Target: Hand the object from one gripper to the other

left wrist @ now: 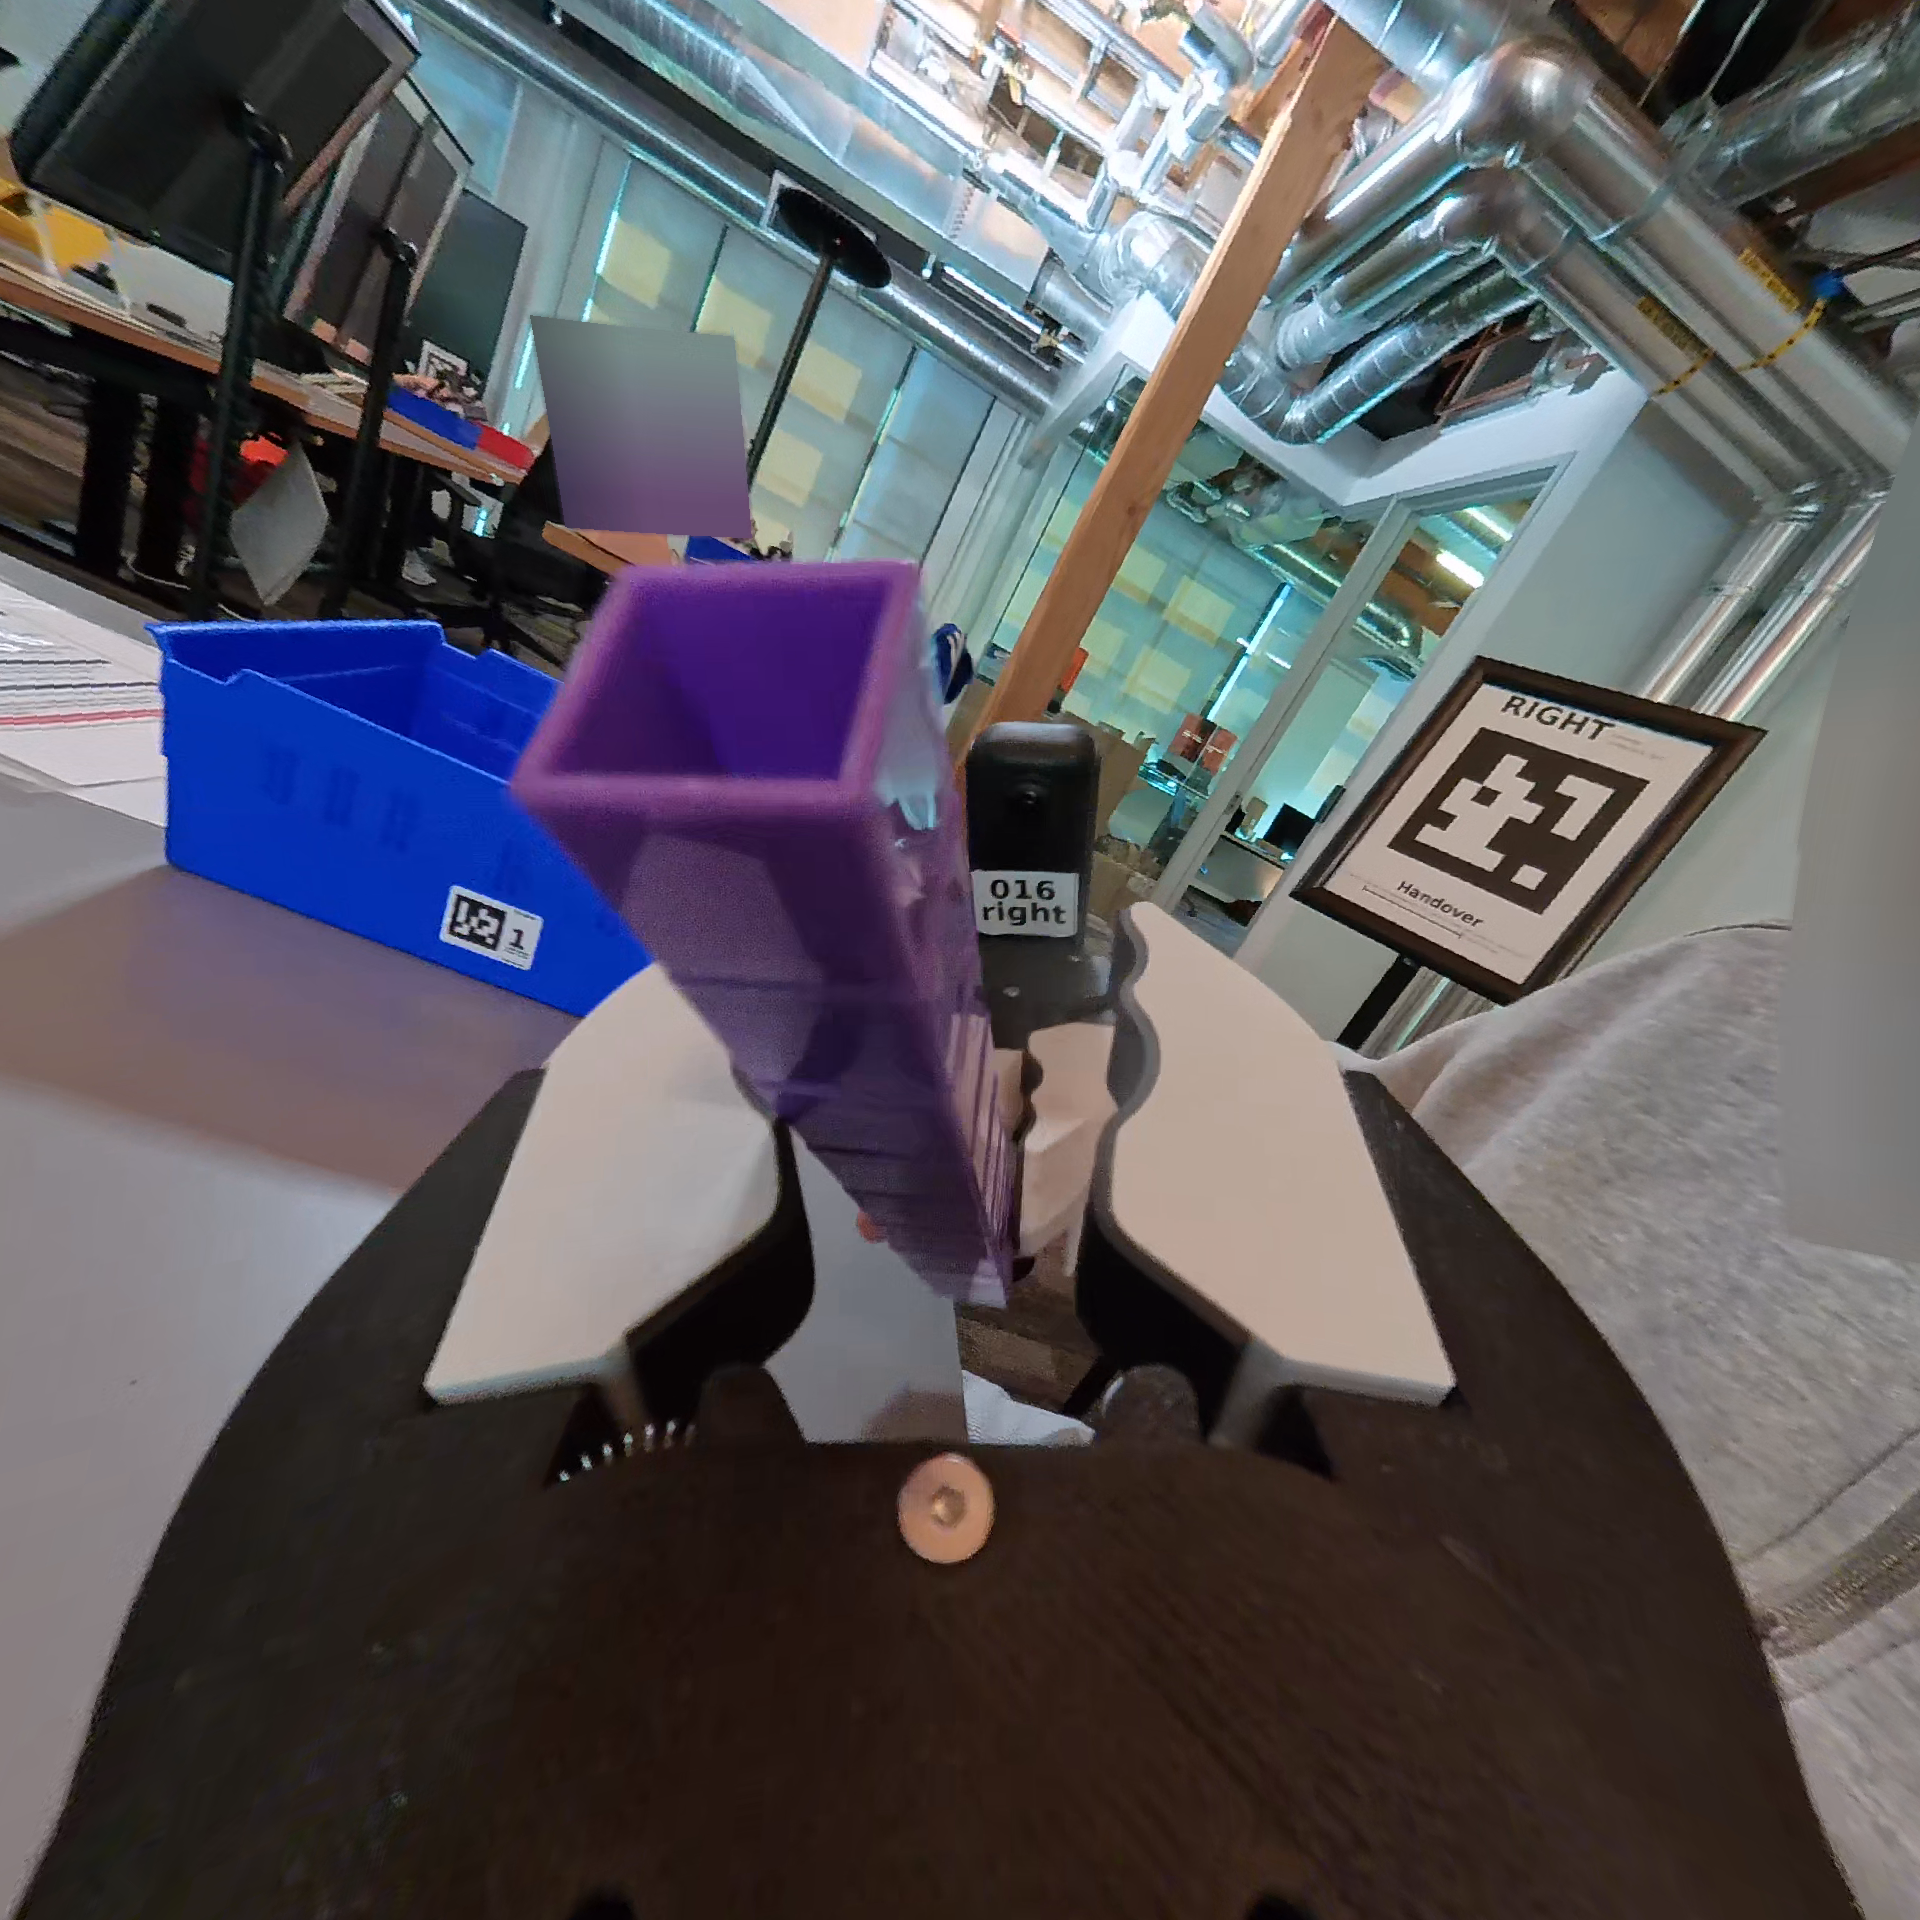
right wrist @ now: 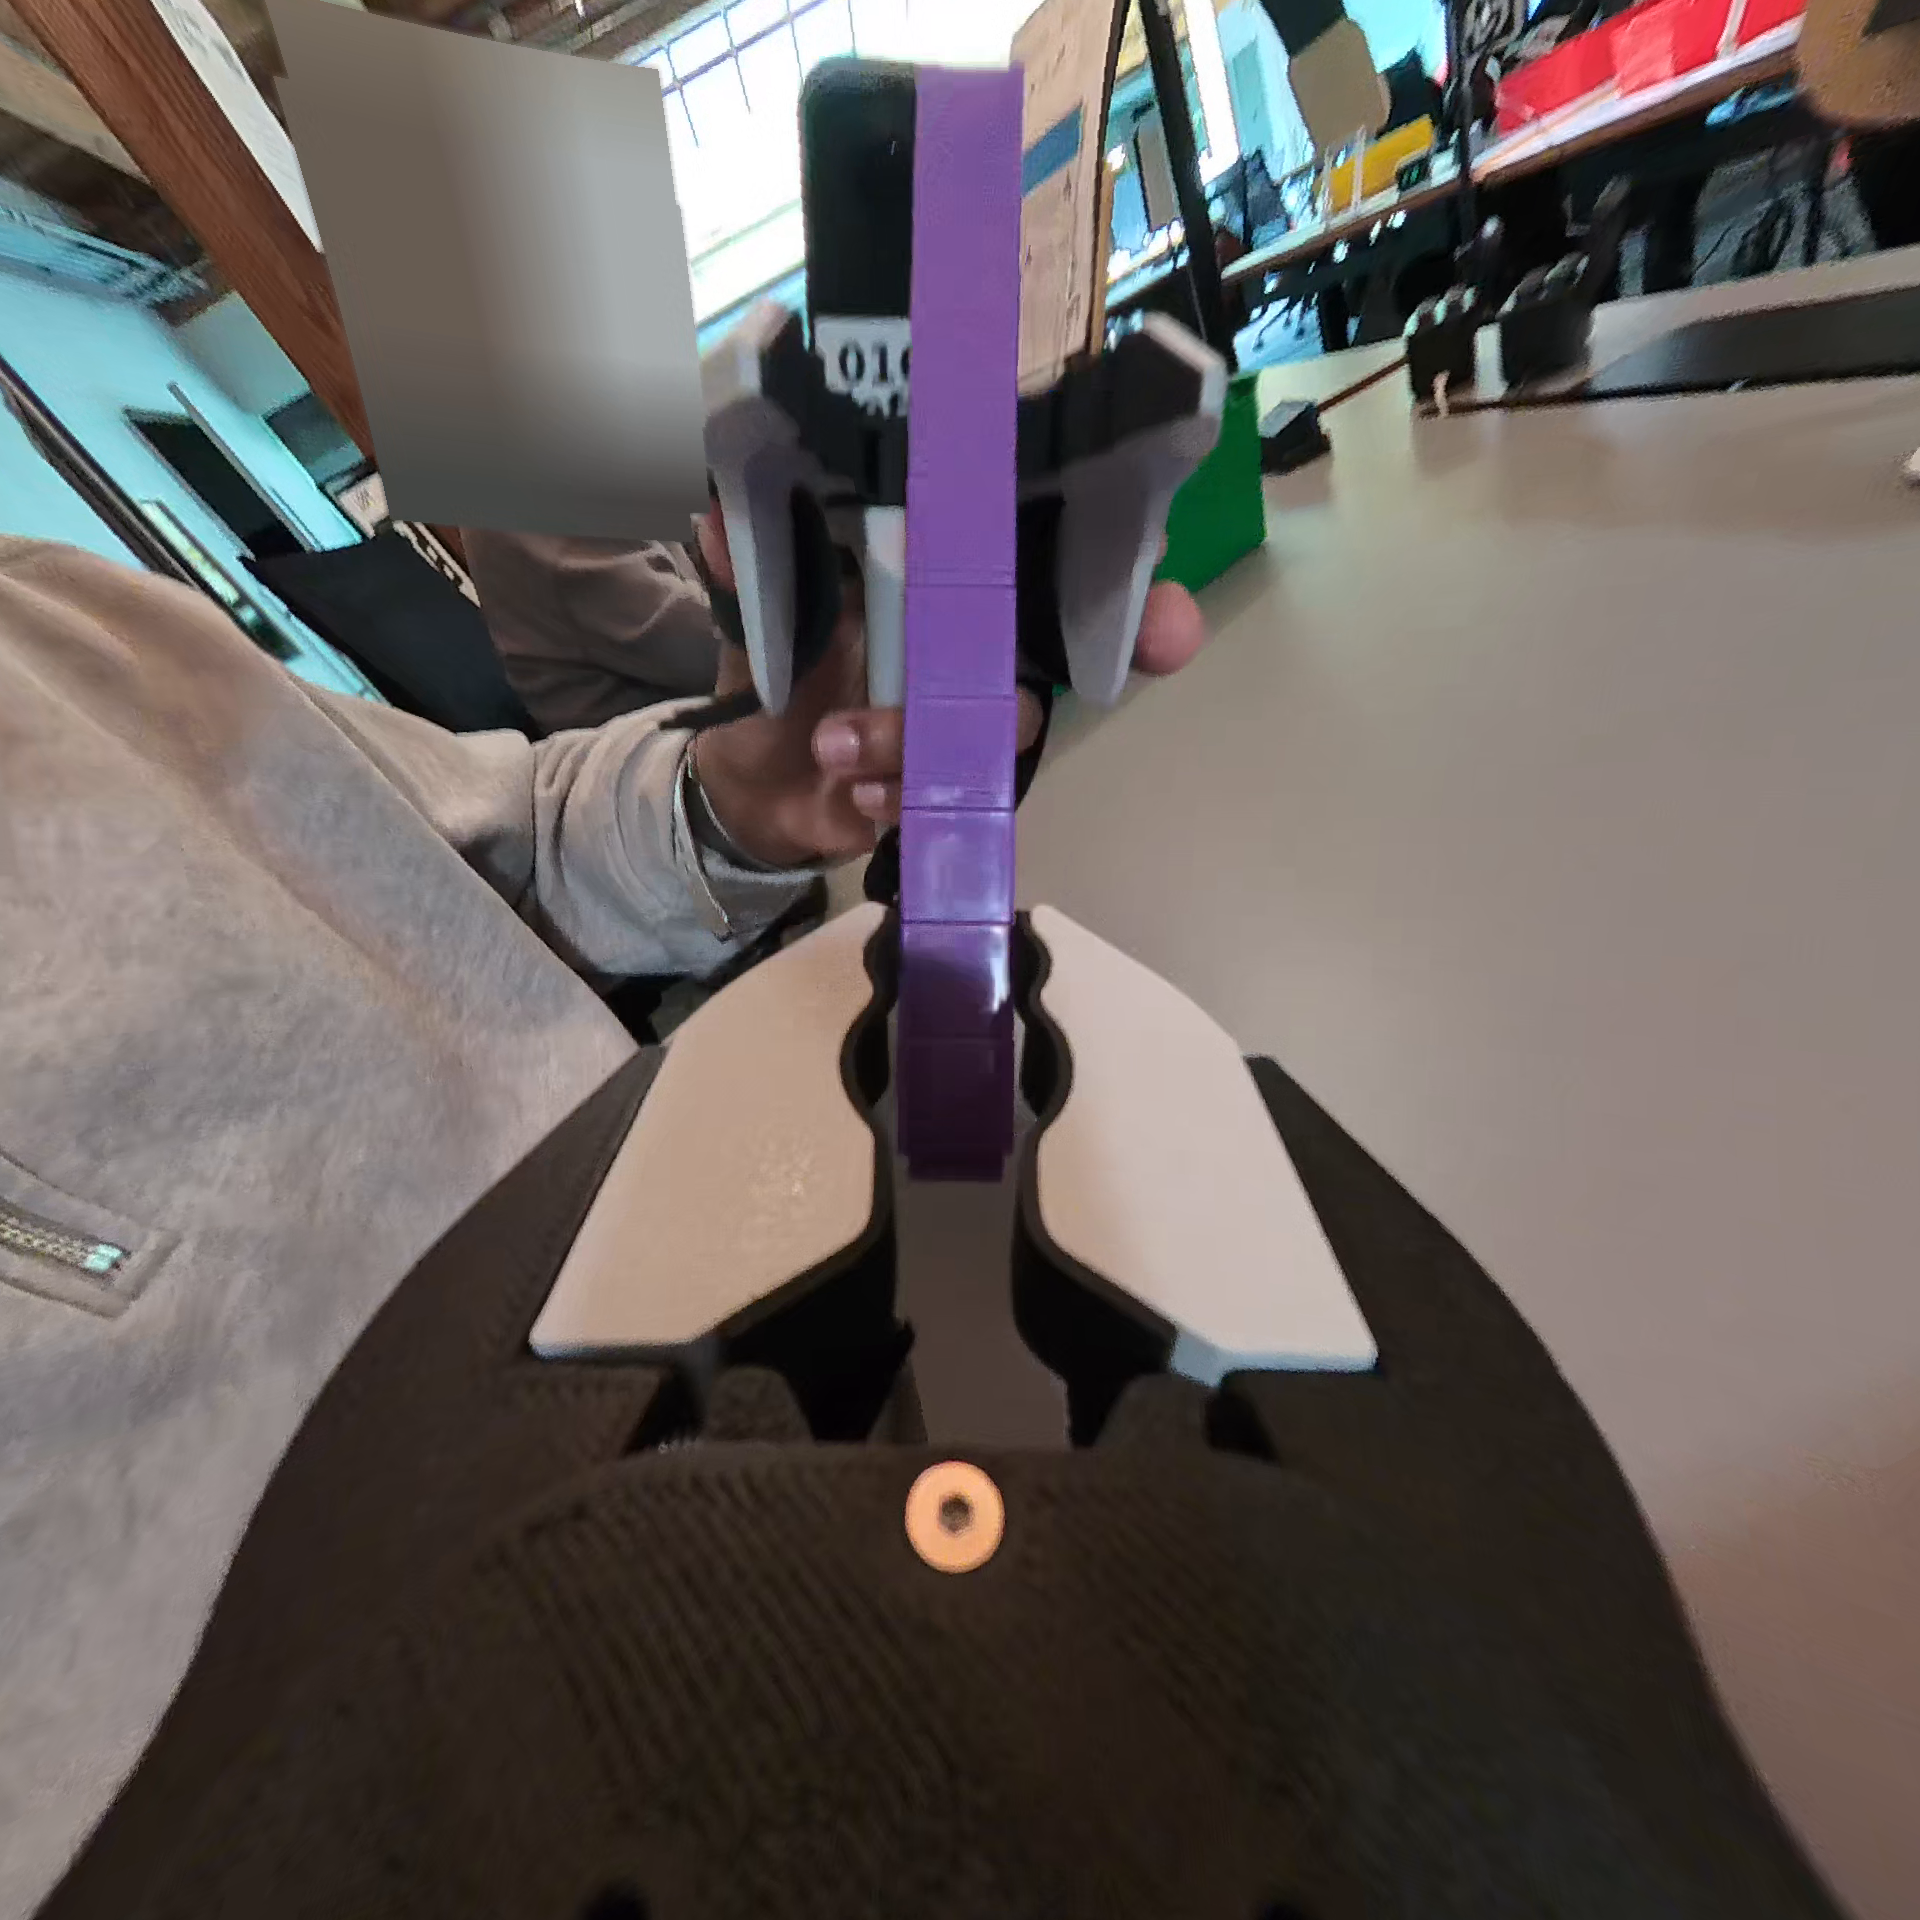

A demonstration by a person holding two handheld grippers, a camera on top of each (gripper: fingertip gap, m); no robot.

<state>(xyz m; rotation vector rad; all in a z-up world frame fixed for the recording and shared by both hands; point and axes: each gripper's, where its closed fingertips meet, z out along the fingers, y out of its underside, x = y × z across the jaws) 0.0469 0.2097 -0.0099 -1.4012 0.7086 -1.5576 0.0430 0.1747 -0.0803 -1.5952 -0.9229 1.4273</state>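
— Where's the tube (left wrist: pixel 769 914)?

— In the air above the tabletop (left wrist: pixel 208 1143), open end up. My right gripper (right wrist: pixel 956 935) is clamped on its bottom end. My left gripper (left wrist: pixel 904 966) has its fingers spread wide, one on each side of the tube, higher up and not gripping.

— How will it handle?

— Hollow purple plastic, so I'd guess light and stiff. The walls look thin and the faces smooth, so it could slip or twist. I'd close the left fingers on two flat faces, mid-length, clear of the right fingers.

— Any writing?

— There's a white label (left wrist: pixel 1023 902) on the right gripper's camera. A marker sticker is on the blue bin (left wrist: pixel 343 790) at the tabletop's far edge. A framed sign (left wrist: pixel 1507 831) carries a big black-and-white marker.
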